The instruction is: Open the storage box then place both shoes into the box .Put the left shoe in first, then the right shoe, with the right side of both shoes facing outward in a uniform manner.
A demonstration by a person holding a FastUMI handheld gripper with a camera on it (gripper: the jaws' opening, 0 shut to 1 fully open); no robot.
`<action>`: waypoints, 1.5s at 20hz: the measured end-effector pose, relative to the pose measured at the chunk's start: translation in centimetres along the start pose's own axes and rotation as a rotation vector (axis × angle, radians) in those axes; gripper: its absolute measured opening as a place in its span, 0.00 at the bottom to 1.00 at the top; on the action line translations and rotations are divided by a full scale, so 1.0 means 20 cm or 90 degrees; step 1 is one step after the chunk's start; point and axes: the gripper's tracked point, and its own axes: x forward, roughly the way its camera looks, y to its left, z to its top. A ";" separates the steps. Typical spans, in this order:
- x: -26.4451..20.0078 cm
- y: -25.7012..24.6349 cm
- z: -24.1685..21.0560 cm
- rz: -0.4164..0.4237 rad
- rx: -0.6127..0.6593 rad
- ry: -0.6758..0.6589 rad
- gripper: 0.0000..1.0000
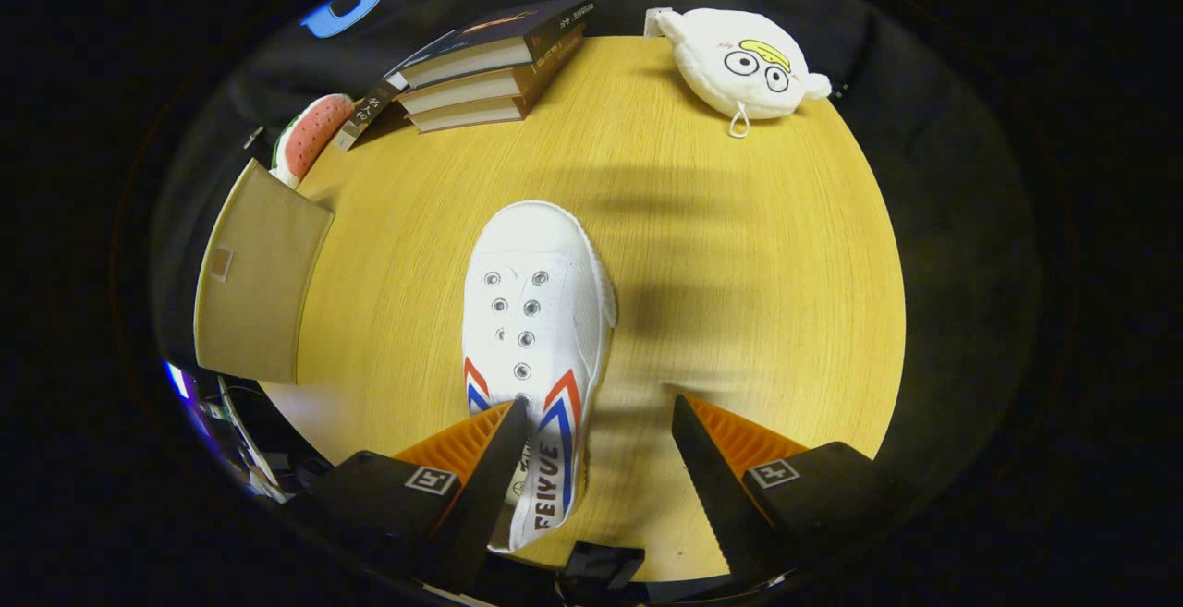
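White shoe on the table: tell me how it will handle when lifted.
The white shoe looks like soft canvas, so probably light and its upper may flex. With no laces in the eyelets, its tongue could flop. The open tool straddles its heel end.

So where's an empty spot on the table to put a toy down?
The table is bare between the white shoe and the plush toy. It's crowded by the books and the box. The open gripper has one finger over the shoe.
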 end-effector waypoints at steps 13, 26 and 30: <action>0.12 0.09 -0.01 0.081 0.080 0.024 0.47; -0.03 0.18 -0.05 0.159 0.260 0.019 0.13; -0.24 0.33 0.03 0.193 0.277 -0.015 0.13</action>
